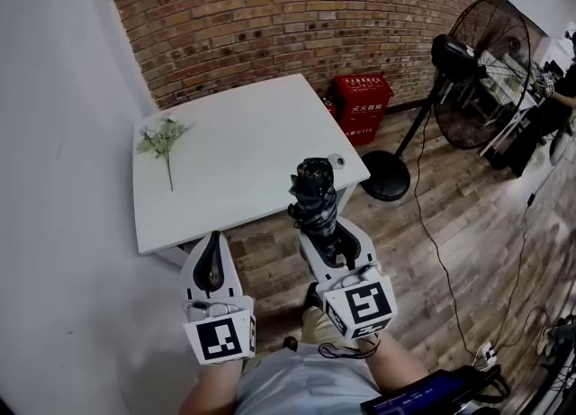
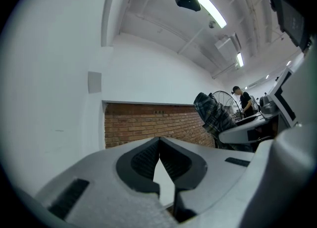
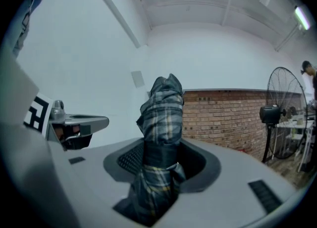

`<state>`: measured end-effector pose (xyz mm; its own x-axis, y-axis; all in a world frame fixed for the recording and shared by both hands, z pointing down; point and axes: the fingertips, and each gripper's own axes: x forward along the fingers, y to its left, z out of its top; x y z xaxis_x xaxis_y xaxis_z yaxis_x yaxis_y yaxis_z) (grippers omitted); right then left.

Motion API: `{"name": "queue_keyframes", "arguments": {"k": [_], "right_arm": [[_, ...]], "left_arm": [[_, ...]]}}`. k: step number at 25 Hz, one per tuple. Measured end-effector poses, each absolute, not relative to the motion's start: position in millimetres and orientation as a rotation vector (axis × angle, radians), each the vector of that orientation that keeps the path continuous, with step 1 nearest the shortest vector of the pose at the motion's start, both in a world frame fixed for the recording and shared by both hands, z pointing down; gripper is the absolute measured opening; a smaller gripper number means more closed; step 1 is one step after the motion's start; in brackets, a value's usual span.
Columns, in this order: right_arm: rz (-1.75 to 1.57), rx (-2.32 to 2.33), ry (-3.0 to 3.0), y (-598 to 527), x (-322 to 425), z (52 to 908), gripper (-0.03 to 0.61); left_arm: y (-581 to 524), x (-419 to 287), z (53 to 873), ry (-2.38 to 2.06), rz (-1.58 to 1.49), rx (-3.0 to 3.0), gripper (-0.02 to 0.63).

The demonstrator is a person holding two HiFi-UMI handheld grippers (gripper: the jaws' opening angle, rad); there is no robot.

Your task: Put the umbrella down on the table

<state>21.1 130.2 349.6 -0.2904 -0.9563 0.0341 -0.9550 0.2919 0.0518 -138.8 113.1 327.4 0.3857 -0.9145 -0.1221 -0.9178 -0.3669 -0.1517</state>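
Note:
A folded plaid umbrella (image 1: 315,193) stands upright in my right gripper (image 1: 331,235), which is shut on its lower part just short of the white table's (image 1: 243,170) near right corner. In the right gripper view the umbrella (image 3: 161,118) rises between the pads, which press on a dark band round it. My left gripper (image 1: 214,244) is held beside it at the table's near edge, jaws together with nothing in them. The left gripper view shows its tips (image 2: 159,140) meeting, and the umbrella (image 2: 213,114) off to the right.
A green sprig with pale flowers (image 1: 164,140) lies at the table's far left, and a small round object (image 1: 336,161) near its right edge. A red box (image 1: 362,105) stands by the brick wall. A floor fan (image 1: 477,71) and its cable are at the right.

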Motion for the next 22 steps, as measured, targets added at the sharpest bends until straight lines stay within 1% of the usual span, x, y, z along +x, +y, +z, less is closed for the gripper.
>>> {"name": "queue_keyframes", "arguments": {"k": [10, 22], "right_arm": [[0.078, 1.826, -2.472, 46, 59, 383, 0.190], [0.109, 1.709, -2.538, -93, 98, 377, 0.190]], "left_arm": [[34, -94, 359, 1.617, -0.091, -2.509, 0.005], [-99, -50, 347, 1.700, -0.128, -2.432, 0.005]]}}
